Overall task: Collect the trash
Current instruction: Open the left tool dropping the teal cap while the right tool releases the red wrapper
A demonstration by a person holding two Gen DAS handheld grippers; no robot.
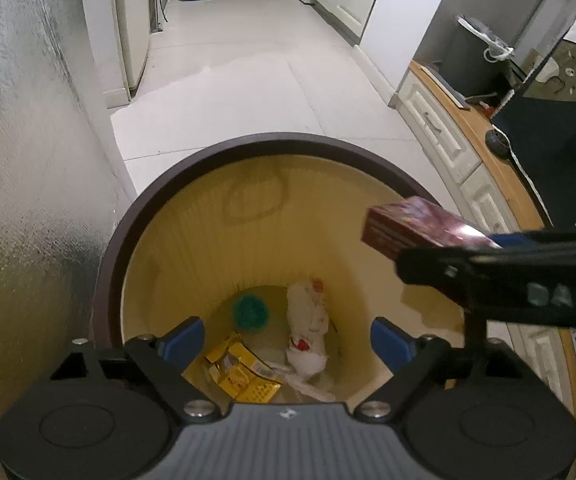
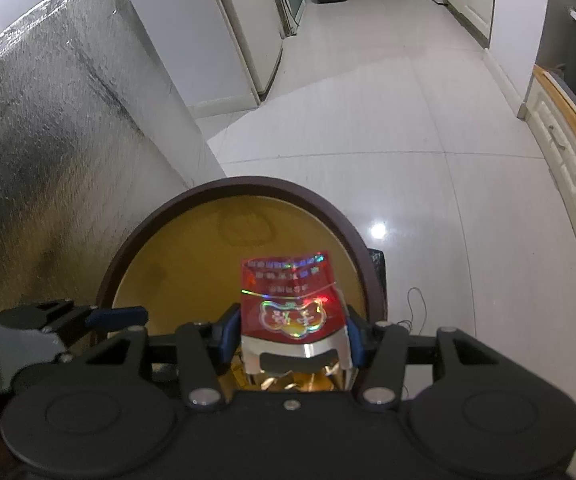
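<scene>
My right fingers clamp the red box above the bin; my left fingers stand wide, apparently empty.

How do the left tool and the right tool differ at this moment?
The left tool is open and holds nothing; the right tool is shut on the red box. The left tool looks down at trash in the bin, while the right tool holds the red box level above the opening. Both hang over the bin.
</scene>
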